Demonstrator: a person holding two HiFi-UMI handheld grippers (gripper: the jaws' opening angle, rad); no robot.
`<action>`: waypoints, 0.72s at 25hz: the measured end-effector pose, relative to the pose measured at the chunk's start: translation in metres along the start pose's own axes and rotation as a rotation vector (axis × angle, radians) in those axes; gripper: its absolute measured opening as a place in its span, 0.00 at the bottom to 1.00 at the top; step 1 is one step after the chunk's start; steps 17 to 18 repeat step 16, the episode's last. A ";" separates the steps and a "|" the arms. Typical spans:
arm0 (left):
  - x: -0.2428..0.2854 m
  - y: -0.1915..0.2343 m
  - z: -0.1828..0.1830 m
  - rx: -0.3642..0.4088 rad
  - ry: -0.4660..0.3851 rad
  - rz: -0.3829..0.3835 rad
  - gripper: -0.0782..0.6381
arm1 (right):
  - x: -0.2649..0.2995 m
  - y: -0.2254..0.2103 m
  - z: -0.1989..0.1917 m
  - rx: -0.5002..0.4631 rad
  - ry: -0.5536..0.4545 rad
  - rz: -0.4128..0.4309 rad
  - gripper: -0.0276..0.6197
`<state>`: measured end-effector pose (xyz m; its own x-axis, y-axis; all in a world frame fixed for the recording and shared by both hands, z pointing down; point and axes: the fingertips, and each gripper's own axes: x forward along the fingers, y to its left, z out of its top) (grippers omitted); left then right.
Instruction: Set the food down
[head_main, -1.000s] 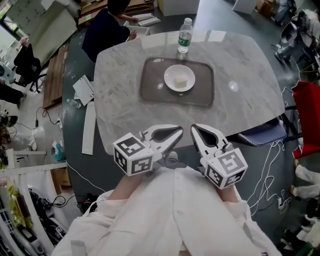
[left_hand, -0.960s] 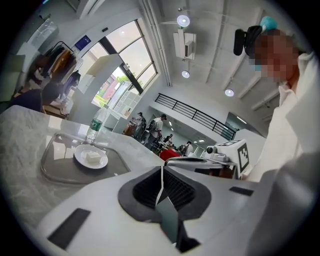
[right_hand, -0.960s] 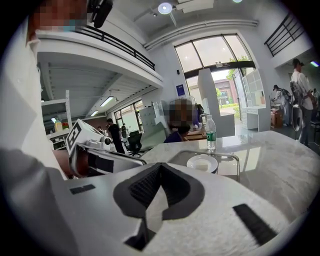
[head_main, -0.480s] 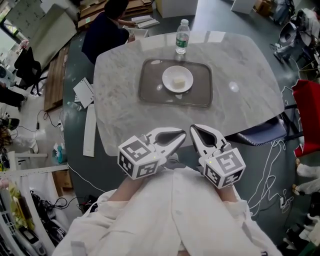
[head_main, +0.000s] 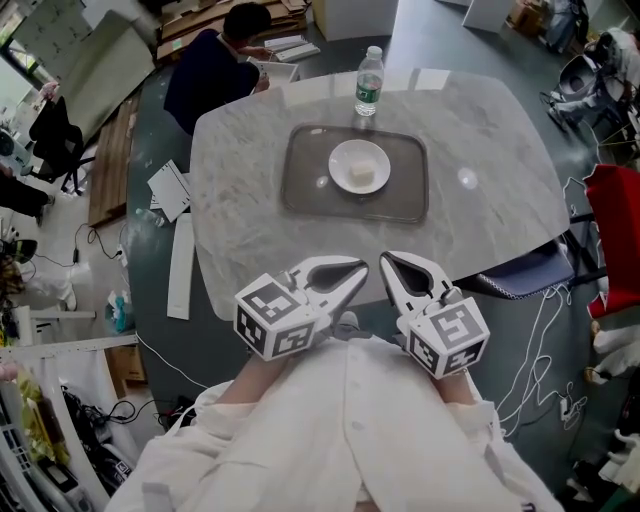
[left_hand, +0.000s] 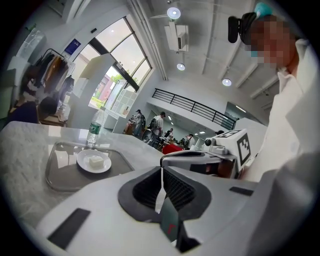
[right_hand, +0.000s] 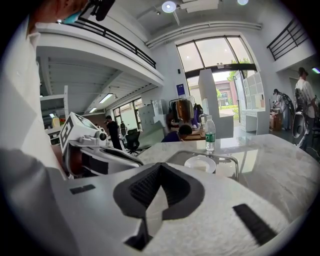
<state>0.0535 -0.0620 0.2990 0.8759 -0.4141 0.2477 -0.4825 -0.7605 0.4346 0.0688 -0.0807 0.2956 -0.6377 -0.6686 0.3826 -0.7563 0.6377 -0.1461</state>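
Food, a small pale block, sits on a white plate in the middle of a grey tray on the far half of the marble bench, with a water bottle just beyond the tray.

From my seat it looks set down already: nothing is between the jaws of either tool. The left hand-held gripper has its jaws together with only air in front of them, and the right hand-held gripper is closed the same way. Both hang at the near edge of the bench, close to my chest, tips angled toward each other.

The block lies straight ahead and well apart from both, almost on the line between the two tips, so I judge neither side clearly nearer. It looks roughly cubic with no long axis to line up on; the tray's long side runs across me, left to right.
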 end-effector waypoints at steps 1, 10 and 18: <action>0.000 0.001 -0.001 0.007 0.006 0.002 0.14 | 0.001 0.000 0.000 -0.001 0.002 -0.002 0.05; 0.001 0.013 0.004 0.007 0.012 0.016 0.14 | 0.008 -0.006 0.000 -0.005 0.021 -0.008 0.05; 0.000 0.021 0.003 -0.001 0.016 0.025 0.14 | 0.013 -0.007 -0.001 -0.007 0.034 -0.013 0.05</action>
